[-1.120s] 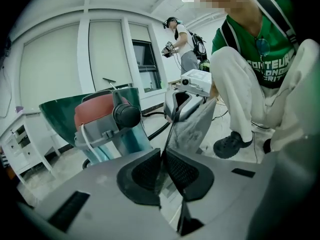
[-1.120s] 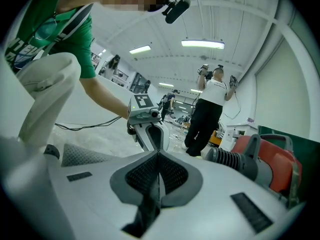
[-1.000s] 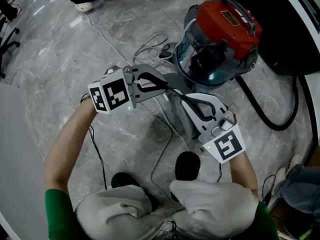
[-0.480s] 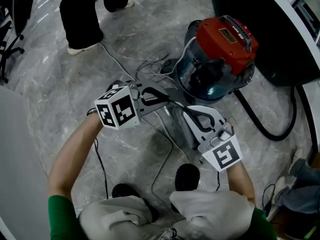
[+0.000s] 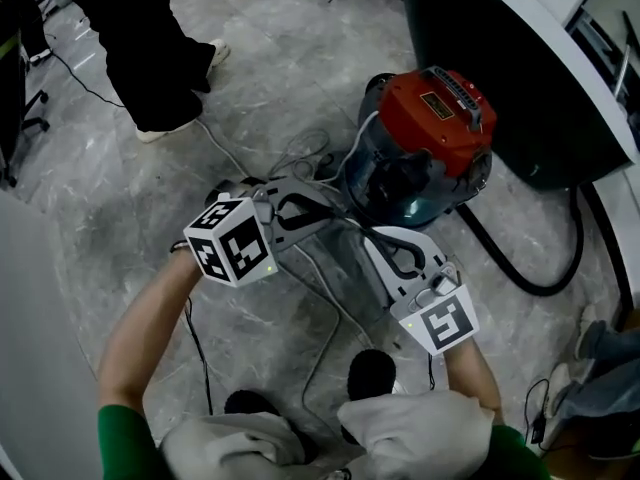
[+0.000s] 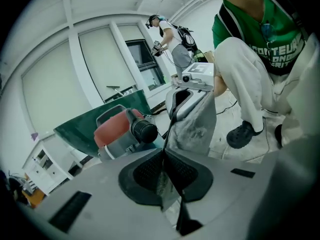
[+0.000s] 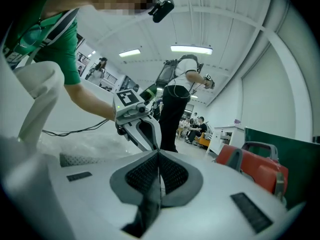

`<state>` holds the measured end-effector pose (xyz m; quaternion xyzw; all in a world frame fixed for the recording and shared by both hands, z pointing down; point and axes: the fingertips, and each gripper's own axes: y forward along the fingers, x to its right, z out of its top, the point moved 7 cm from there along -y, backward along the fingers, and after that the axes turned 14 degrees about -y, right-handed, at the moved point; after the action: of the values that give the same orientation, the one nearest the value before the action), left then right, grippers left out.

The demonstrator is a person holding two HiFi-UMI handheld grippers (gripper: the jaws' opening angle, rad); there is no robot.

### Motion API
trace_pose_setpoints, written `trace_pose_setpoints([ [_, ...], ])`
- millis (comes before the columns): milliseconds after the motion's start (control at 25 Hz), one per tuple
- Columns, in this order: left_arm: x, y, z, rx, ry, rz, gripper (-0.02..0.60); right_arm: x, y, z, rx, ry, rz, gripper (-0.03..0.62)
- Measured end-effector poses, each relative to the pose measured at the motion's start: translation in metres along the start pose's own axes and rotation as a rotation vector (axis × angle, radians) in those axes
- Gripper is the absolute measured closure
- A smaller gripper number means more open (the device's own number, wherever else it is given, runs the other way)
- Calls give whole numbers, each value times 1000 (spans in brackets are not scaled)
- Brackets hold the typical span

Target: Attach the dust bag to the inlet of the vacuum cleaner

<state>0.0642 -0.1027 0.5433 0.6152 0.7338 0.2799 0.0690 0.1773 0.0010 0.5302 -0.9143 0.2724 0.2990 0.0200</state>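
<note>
Head view mostly hides the dust bag (image 6: pixel 202 121); left gripper (image 6: pixel 164 156) and right gripper (image 7: pixel 159 156) apparently both clamp it.

Dust bag (image 6: pixel 200 126): matt grey cloth. Vacuum cleaner lid (image 5: pixel 432 108): glossy red plastic.

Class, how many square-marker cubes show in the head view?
2. One cube on the left gripper, mid-left; the other cube on the right gripper, lower right. None appears hidden.
</note>
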Motion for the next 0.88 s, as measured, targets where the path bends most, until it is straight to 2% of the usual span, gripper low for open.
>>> trace_pose_setpoints([
  [240, -13, 2, 20, -35, 71, 61, 562, 13, -2, 1, -18, 16, -65, 582],
  [560, -31, 20, 43, -32, 102, 131, 560, 34, -10, -5, -111, 102, -174, 582],
  [880, -40, 37, 53, -39, 124, 158, 555, 45, -16, -20, -134, 169, -239, 582],
])
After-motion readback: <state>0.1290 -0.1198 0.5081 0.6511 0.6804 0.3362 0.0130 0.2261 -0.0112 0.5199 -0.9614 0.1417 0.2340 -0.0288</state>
